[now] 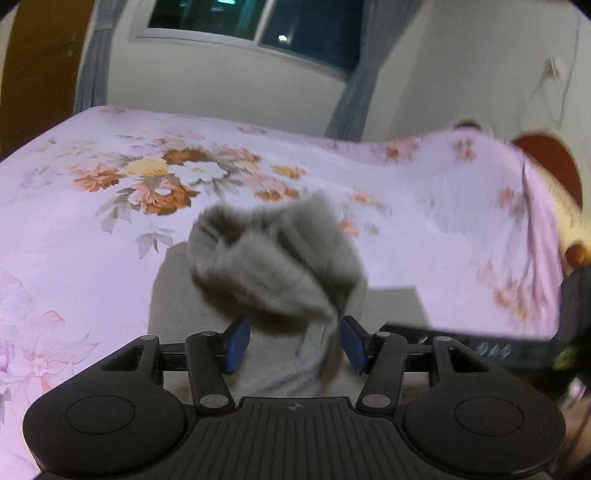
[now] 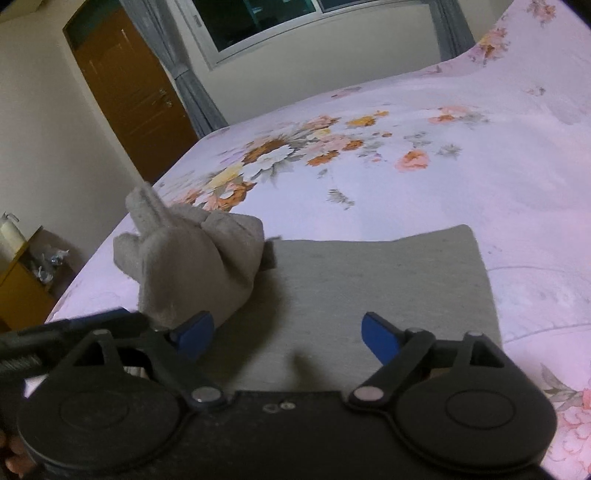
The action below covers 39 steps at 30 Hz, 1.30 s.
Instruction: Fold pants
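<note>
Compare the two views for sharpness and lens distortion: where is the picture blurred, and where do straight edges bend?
Left wrist view: the bunched grey pants are smeared by motion blur, and the bedsheet edge bulges. Right wrist view: the pants and flat fold are sharper; the window frame bows from fisheye distortion.

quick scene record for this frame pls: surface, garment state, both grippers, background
surface: bed with pink floral bedsheet
garment: grey pants, flat folded part lying on the bedsheet, one end bunched into a raised wad
left hand-held gripper: jaws apart, blurred wad right at its tips, no pad seen pressing on it
right hand-held gripper: jaws wide apart over the flat part, nothing between them
background: dark window, grey curtain, brown door
fold: not finished
</note>
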### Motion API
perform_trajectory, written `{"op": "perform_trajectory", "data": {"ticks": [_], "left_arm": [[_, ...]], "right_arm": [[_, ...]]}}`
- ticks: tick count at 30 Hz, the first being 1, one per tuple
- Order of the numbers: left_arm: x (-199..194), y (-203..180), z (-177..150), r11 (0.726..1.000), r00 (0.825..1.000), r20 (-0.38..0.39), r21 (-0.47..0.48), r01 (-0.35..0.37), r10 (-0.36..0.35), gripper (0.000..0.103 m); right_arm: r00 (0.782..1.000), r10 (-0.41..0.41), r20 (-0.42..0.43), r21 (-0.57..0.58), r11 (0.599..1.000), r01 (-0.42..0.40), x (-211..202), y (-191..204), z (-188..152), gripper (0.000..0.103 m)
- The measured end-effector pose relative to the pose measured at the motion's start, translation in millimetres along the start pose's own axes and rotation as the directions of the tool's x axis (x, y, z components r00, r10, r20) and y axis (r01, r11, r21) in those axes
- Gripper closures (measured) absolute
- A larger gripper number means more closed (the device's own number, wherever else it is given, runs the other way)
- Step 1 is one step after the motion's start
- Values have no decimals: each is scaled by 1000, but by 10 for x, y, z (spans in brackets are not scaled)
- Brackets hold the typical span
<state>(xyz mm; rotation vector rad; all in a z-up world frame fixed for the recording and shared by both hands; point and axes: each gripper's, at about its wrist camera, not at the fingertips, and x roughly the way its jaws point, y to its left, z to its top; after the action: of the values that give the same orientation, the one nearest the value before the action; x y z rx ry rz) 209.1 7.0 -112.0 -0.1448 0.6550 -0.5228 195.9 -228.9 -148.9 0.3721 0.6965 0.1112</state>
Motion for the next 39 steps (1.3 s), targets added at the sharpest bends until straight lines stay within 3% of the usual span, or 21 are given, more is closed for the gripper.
{"op": "perform_trajectory", "data": {"ticks": [4,7,9,15,18,22,27,29,30,31,34,39], "left_arm": [[-15,146,-11,998,1000,15,-63,-7,8,48],[302,271,-33,989,997,-79,-149,-16,4,48],[375,275,-64,980,998,-70,-196,-16,2,49],[203,389,-81,980,994,-32,-169,-108,104,48],[145,599,-95,965,985,-75,-203,-165,152,47],[222,727,-186,950,968,-149,-208,-232,203,47],[273,734,-259,947,959,-180,-198,-255,221,47],[249,742,-271,944,956,-180,-196,-266,232,46],[219,746,-281,943,954,-179,-189,-273,240,46],[207,751,-280,944,954,-178,-186,-273,241,46],[187,756,-283,945,955,-175,-182,-271,240,46],[206,621,-270,956,960,-161,-147,-253,229,46]], "right_arm": [[1000,-7,-5,7,1000,7,21,30,-9,15],[1000,-21,-3,7,1000,21,24,43,-21,15],[1000,-19,-2,7,1000,19,-1,48,-22,15],[1000,-18,-4,-63,998,18,9,172,-33,15],[999,40,-6,-90,995,-40,66,308,-61,15],[999,37,-38,-222,974,-45,242,635,-103,15],[998,-64,-27,-416,908,47,545,1026,-82,15],[996,-94,-14,-467,881,76,665,1127,-69,18],[995,-101,-5,-482,872,86,695,1148,-60,25],[994,-107,9,-491,866,97,706,1166,-51,38],[996,-83,19,-424,902,83,616,1076,23,54],[998,-13,63,-141,990,22,176,541,178,63]]}}
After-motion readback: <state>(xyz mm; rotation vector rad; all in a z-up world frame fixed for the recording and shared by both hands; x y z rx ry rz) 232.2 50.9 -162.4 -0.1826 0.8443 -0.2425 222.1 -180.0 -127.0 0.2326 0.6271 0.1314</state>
